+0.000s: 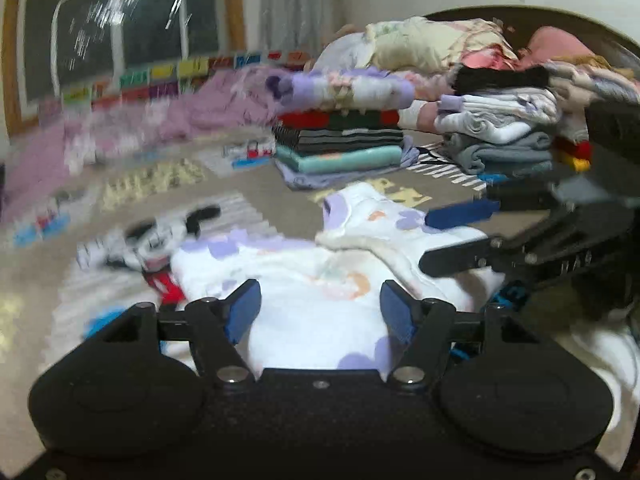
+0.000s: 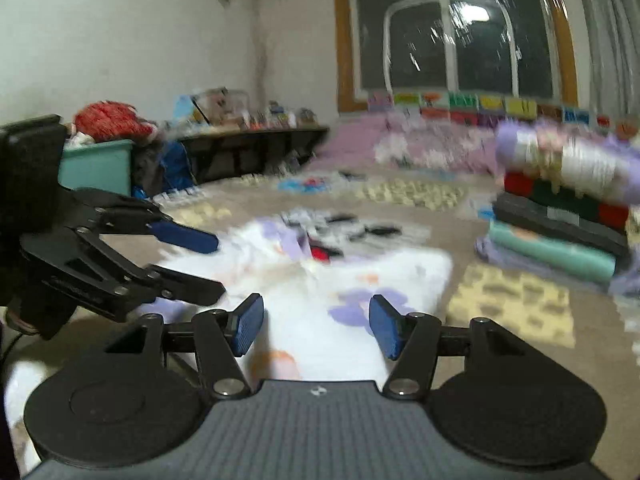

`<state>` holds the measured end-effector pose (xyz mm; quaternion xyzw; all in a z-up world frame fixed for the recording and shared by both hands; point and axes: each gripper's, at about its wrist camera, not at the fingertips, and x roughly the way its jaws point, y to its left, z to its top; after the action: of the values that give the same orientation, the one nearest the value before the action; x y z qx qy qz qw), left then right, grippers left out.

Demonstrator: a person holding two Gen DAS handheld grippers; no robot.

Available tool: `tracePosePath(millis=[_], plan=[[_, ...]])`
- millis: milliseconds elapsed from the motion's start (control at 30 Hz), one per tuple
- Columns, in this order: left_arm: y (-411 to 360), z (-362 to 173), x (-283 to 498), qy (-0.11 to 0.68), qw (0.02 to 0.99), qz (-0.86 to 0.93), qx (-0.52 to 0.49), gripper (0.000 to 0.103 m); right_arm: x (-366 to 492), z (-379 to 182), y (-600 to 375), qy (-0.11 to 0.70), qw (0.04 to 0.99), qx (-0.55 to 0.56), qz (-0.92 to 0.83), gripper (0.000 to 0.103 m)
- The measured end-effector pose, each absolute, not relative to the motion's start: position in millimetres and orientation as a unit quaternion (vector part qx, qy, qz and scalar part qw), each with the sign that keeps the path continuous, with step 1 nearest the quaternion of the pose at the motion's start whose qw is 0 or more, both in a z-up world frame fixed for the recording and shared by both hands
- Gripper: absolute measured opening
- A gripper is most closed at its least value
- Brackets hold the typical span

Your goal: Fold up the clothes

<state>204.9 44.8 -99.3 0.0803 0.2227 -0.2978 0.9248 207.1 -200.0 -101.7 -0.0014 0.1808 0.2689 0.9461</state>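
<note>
Left wrist shows folded stacks done; both my grippers hang spread over the unfolded white garment.

Window: stood dark behind a wooden frame — glare streaked the glass.
Teal bin: sat by the wall, a red fuzzy thing on top.
Low shelf: carried small clutter — blurred.

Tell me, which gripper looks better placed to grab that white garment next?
Probably about equal: left gripper and right gripper both hover open over the white garment, side by side.
</note>
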Motion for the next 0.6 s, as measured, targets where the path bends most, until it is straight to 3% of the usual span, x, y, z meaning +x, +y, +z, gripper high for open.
tracePosePath(millis=[400, 600], plan=[[50.2, -106.5, 204.5, 0.226, 0.932, -0.282, 0.031, 0.073, 221.6, -115.3, -198.3, 0.218, 0.937, 0.038, 0.269, 0.061], [73.7, -85.7, 184.0, 0.209, 0.947, -0.233, -0.076, 0.074, 198.0, -92.0, -212.5, 0.2, 0.948, 0.105, 0.224, 0.067]])
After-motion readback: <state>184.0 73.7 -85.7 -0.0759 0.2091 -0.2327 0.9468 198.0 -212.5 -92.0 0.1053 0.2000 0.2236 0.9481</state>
